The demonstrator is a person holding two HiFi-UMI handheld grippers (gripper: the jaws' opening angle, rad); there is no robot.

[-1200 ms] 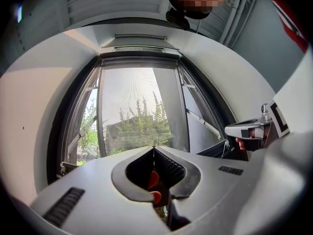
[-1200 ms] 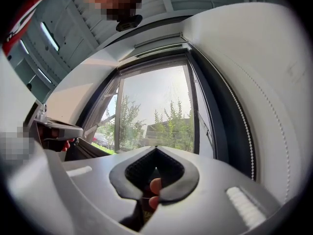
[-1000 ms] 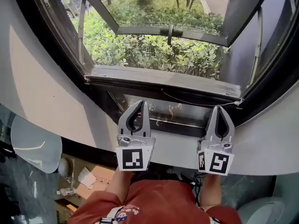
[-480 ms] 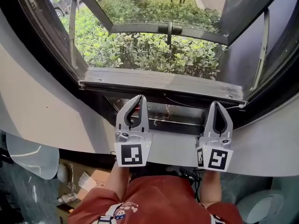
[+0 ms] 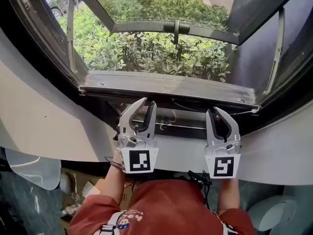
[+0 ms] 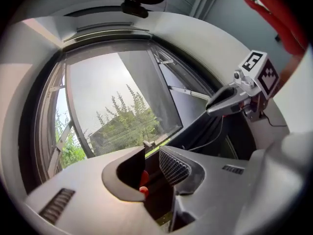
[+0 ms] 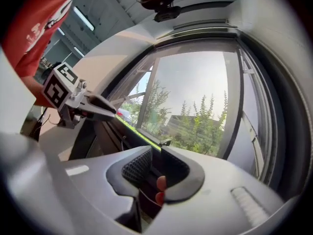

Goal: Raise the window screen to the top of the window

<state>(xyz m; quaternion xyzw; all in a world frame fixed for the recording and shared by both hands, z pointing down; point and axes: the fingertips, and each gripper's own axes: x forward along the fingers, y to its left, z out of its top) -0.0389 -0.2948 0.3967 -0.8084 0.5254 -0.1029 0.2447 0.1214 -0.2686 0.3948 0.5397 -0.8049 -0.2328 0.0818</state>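
Observation:
A wide grey rail (image 5: 166,86), which looks like the window screen's bottom bar, lies low across the window opening, with a thin cord (image 5: 195,107) under it. Beyond it the sash (image 5: 171,27) is swung outward over green bushes. My left gripper (image 5: 146,103) and right gripper (image 5: 215,111) point at the dark frame just below that rail. Both have just been opening, and both stand open with nothing between the jaws. In the left gripper view my own jaws (image 6: 152,155) are apart, with the right gripper (image 6: 212,105) beside them. The right gripper view likewise shows parted jaws (image 7: 155,156).
A white curved sill (image 5: 58,131) runs under the window. Dark side frames and metal stays (image 5: 277,53) flank the opening. Below the sill are cardboard boxes (image 5: 73,199) and a round white object (image 5: 29,170) on the floor.
The jaws of both grippers, shut in the earlier frames, now stand apart. Both grippers have rolled a little, and the right marker cube now shows one face squarely.

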